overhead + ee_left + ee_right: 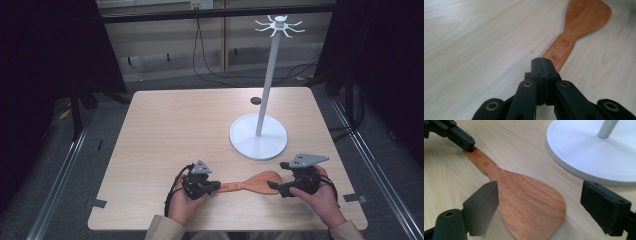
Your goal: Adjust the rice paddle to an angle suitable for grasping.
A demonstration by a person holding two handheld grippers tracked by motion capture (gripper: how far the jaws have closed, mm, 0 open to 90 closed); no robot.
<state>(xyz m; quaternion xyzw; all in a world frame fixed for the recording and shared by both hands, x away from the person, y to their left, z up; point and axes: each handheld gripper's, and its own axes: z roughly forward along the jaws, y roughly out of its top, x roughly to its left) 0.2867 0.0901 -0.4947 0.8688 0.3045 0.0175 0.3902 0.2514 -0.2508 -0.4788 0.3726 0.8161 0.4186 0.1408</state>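
**Spatula pinned at the handle, blade framed by your open right jaws**

Spatula (248,184) lies flat on the near part of the wooden table (175,130), stretched across in front of you, handle toward your left hand and broad blade toward your right. It is a reddish-brown wooden piece with two small marks stamped on the neck where the handle widens.

Your left gripper (216,186) has its jaws pressed together on the end of the handle. In the left gripper view the two black pads meet face to face with no gap showing, and the handle (559,53) runs out from right under their tips toward the blade. From the right gripper view you can see those same closed tips (469,145) sitting on the handle end.

Your right gripper (274,186) is at the blade end with its jaws wide apart. One pad stands at the blade's edge near the neck, the other well off to the far side, close to the stand's base, and the blade (531,205) lies on the table between them. Neither pad presses on the wood; whether the nearer one touches the blade's edge you cannot tell.

Just beyond the blade sits the round white base (258,136) of a hook stand, its pole rising to a ring of small hooks (278,24). Base and spatula are near but apart.
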